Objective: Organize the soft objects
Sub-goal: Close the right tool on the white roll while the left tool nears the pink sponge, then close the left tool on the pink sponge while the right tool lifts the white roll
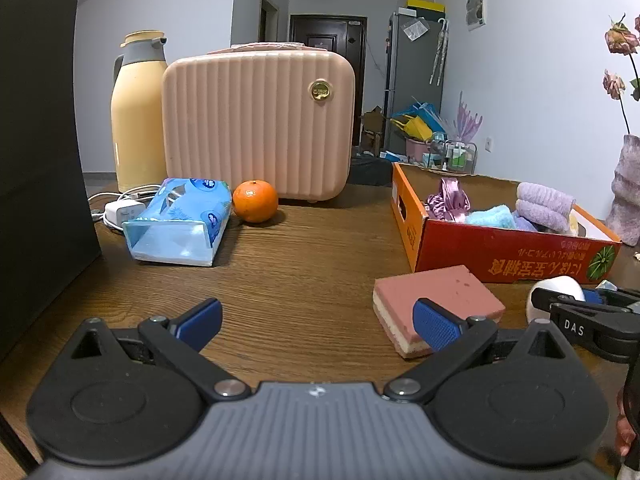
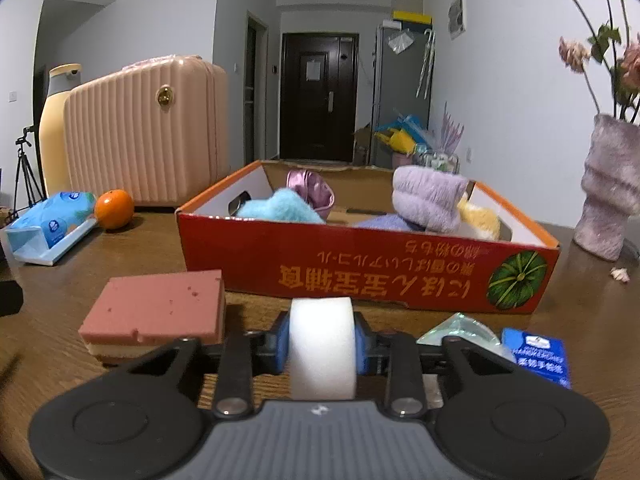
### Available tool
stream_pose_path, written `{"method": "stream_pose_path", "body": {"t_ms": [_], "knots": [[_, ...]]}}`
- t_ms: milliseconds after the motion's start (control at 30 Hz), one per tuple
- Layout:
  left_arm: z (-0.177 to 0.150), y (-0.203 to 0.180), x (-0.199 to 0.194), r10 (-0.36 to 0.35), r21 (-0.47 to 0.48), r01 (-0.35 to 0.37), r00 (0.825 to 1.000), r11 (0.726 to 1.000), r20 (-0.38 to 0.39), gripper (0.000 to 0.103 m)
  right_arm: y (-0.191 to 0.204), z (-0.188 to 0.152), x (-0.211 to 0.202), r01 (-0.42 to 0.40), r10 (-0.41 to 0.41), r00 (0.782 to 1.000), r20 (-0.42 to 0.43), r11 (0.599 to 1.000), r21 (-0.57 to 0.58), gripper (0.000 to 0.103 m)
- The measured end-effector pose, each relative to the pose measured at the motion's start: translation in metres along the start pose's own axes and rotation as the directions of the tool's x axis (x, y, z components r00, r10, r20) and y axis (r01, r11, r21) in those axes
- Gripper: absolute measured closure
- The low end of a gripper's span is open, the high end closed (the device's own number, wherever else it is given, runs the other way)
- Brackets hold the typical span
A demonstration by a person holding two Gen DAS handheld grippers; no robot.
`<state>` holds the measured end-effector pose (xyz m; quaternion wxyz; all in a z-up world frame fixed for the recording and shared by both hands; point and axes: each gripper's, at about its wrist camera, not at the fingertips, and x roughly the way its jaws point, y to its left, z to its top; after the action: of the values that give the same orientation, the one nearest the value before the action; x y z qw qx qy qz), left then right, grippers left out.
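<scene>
White foam, a round puff (image 2: 322,350), is standing on edge between the blue pads (image 2: 282,346) of the right gripper (image 2: 322,348), its flat faces turning out to either side against the pads and its curved rim facing forward toward the red cardboard box (image 2: 360,276). The right jaws are sitting nearly closed, pinching the puff from both sides, just above the wooden table (image 2: 600,320). Beside it on the left, a pink sponge (image 2: 156,312) with a cream underside is lying flat, its long axis running roughly across the view, close to the box's front wall. The box is holding a light blue cloth (image 2: 280,206), a shiny purple scrunchie (image 2: 310,190), a rolled lilac towel (image 2: 428,198) and something yellow and fluffy (image 2: 480,214). The left gripper (image 1: 320,324) is hovering over bare table with its jaws spread wide and nothing between them; its right pad (image 1: 434,322) is overlapping the near corner of the sponge in view, though contact cannot be told. From that side the puff and the right gripper are showing at the far right edge. An orange (image 1: 255,201), a tissue pack (image 1: 180,220) and a pink ribbed case (image 1: 258,124) are standing farther back.
</scene>
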<state>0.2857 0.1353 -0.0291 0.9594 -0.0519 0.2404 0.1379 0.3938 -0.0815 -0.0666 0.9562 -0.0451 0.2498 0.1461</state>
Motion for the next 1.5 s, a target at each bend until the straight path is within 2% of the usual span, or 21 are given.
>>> {"method": "stream_pose_path", "body": {"t_ms": [400,900,1500], "knots": [[-0.002,-0.002,0.002,0.005,0.009,-0.005,1.0,1.0,-0.008,0.0,-0.003,-0.001,-0.002,-0.019,0.019,1.0,0.006,1.0,0.015,0.074],[-0.006,-0.021,0.012,-0.007,0.044,0.008,1.0,0.999,-0.025,0.0,-0.015,0.005,-0.023,-0.016,0.008,0.992,0.127,0.998,0.063,0.074],[0.001,-0.077,0.033,-0.047,0.041,0.05,0.997,0.998,-0.067,0.0,-0.061,0.013,-0.042,-0.013,-0.027,0.967,0.254,0.988,0.151,0.074]]}}
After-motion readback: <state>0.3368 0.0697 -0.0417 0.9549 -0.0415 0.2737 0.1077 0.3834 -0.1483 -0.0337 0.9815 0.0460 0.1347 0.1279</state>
